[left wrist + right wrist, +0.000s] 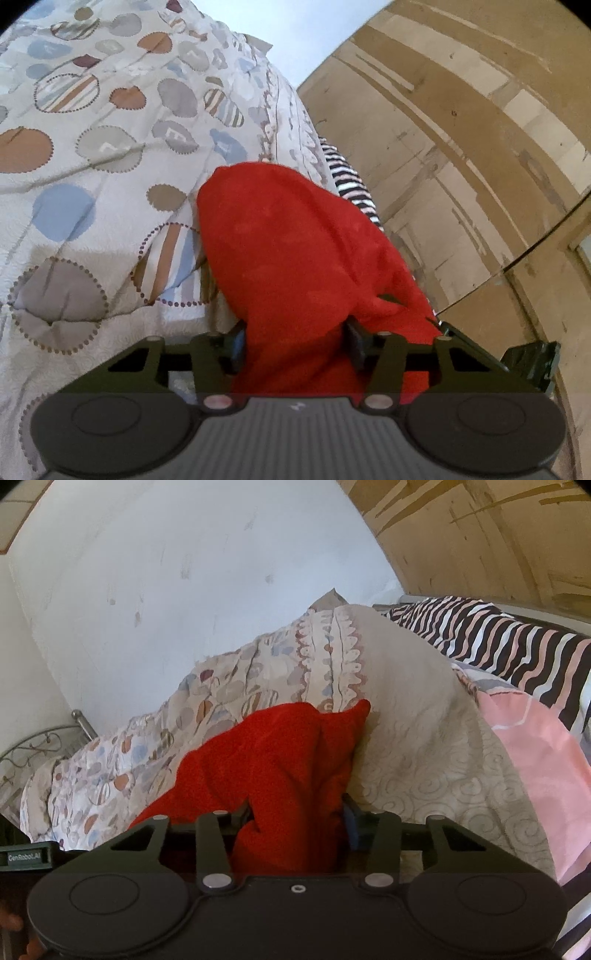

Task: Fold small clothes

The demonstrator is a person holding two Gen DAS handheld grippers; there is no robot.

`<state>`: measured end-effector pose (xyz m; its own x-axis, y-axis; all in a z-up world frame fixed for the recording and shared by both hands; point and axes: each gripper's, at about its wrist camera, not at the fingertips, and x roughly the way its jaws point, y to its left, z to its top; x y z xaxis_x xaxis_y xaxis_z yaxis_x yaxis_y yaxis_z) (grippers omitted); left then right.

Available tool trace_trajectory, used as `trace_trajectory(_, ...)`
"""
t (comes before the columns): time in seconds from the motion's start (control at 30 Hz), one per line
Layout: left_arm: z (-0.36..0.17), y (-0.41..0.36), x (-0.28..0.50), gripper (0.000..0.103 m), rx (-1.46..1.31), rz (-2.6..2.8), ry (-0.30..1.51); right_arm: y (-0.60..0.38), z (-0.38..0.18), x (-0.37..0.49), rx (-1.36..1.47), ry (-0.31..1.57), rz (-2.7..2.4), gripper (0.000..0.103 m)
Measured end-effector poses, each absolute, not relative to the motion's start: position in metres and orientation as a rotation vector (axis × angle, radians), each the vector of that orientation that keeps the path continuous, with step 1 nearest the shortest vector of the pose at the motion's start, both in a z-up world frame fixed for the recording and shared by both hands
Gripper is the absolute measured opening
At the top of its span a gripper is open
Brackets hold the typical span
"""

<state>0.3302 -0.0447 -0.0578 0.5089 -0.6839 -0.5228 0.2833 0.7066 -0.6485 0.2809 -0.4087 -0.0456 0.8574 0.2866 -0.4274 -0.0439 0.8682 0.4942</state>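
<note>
Left gripper (295, 345): the jaws stand partly closed with the red garment (295, 243) bunched between them. The 2 dark pads press against the cloth on both sides, so the garment is gripped.

Right gripper (297, 823): the jaws stand partly closed on another part of the same red garment (280, 760). The cloth fills the gap, and the blue pad (351, 825) bears against its right side.

Position of the garment: it lies on the bed, on top of the patterned quilt (110, 147), and runs forward from each gripper in a crumpled heap. In the right wrist view 1 corner of it points up toward the quilt border.

Surroundings: a striped pillow (498, 642) and a pink cloth (532, 746) lie to the right of the garment. A white wall (184, 572) stands behind the bed.
</note>
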Motion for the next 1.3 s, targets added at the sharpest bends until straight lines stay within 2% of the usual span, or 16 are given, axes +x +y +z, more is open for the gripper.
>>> trace_trajectory(0.13,-0.046,-0.041,0.326,0.047,-0.541,-0.613,0.818,-0.405,-0.034,0.274,0.507,0.471,0.203,0.042)
trace_trajectory(0.4,-0.004,-0.023,0.321,0.045,-0.473,-0.586,0.713,-0.375,-0.005,0.277,0.487,0.428,0.300,0.041)
trace_trajectory(0.77,0.044,0.065,0.325,0.045,-0.391,-0.398,0.546,-0.276,0.018,0.355,0.479,0.362,0.507,0.041)
trace_trajectory(0.93,0.025,0.105,0.322,0.045,-0.374,-0.288,0.527,-0.225,0.004,0.388,0.404,0.411,0.587,0.041)
trace_trajectory(1.03,-0.004,0.121,0.326,0.045,-0.397,-0.241,0.615,-0.202,-0.019,0.394,0.339,0.496,0.586,0.041)
trace_trajectory(1.1,-0.024,0.127,0.328,0.047,-0.421,-0.226,0.683,-0.197,-0.033,0.387,0.301,0.523,0.549,0.042)
trace_trajectory(1.3,-0.033,0.122,0.321,0.054,-0.361,-0.227,0.651,-0.209,-0.046,0.377,0.346,0.548,0.502,0.049)
